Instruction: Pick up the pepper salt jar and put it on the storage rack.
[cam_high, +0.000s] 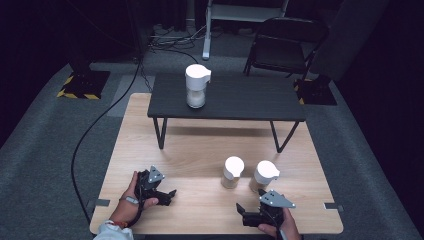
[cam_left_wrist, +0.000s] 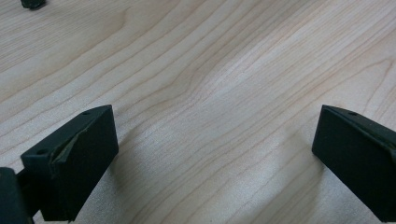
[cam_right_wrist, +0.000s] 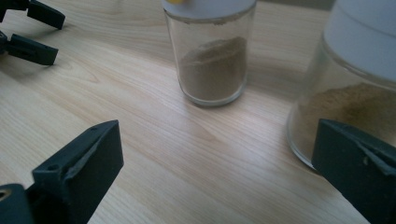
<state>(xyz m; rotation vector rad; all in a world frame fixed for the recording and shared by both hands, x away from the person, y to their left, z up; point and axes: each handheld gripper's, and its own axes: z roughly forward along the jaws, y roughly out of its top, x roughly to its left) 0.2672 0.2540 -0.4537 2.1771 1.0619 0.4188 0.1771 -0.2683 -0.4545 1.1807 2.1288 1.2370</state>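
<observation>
- Two jars (cam_high: 233, 172) (cam_high: 263, 176) side by side near worktop (cam_high: 200, 150) front edge; third jar (cam_high: 196, 86) on dark bench (cam_high: 235, 97).
- Left tongs (cam_high: 170, 196), right tongs (cam_high: 241, 212): both apart, empty.
- Bare wood between tongs.

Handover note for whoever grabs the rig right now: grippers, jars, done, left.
Left gripper: open, empty, low over the wooden table.
Right gripper: open, empty, aimed at the two near jars.
Left jar and right jar: upright, brown powder, white lids, untouched.
Third jar: on the black raised shelf.
Done: nothing gripped yet.
Left: probably grasp the right jar first.
</observation>
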